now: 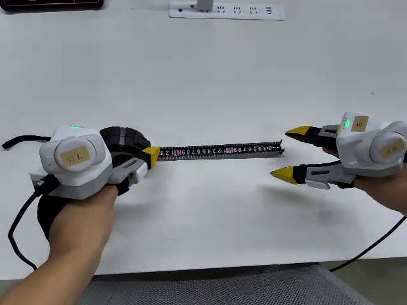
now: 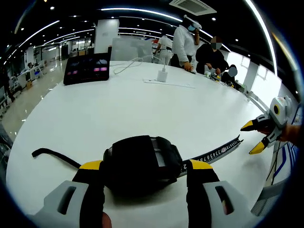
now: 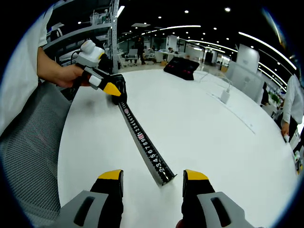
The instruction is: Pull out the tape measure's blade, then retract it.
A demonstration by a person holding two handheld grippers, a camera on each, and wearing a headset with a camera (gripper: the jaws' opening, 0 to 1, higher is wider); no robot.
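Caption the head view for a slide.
Left tool grips the case; blade lies extended on the table, tip at the open right tool.

White table (image 1: 203, 82). Centre left: tape measure (image 1: 127, 141), its blade (image 1: 222, 150) run out flat toward the right. Black strap (image 1: 22, 140) at left edge. Power strip (image 1: 226, 10) top centre; dark flat object (image 1: 51, 3) upper left.

Foreground: left gripper (image 2: 146, 167), yellow-tipped fingers (image 2: 91, 166) clamped on both sides of black tape measure (image 2: 142, 154). Drawn out rightward across white table (image 2: 118, 104): blade (image 2: 213, 153). Trailing left: black strap (image 2: 52, 156). Just beyond blade tip: right gripper (image 2: 252, 137), fingers spread. Farther back: power strip (image 2: 168, 83).
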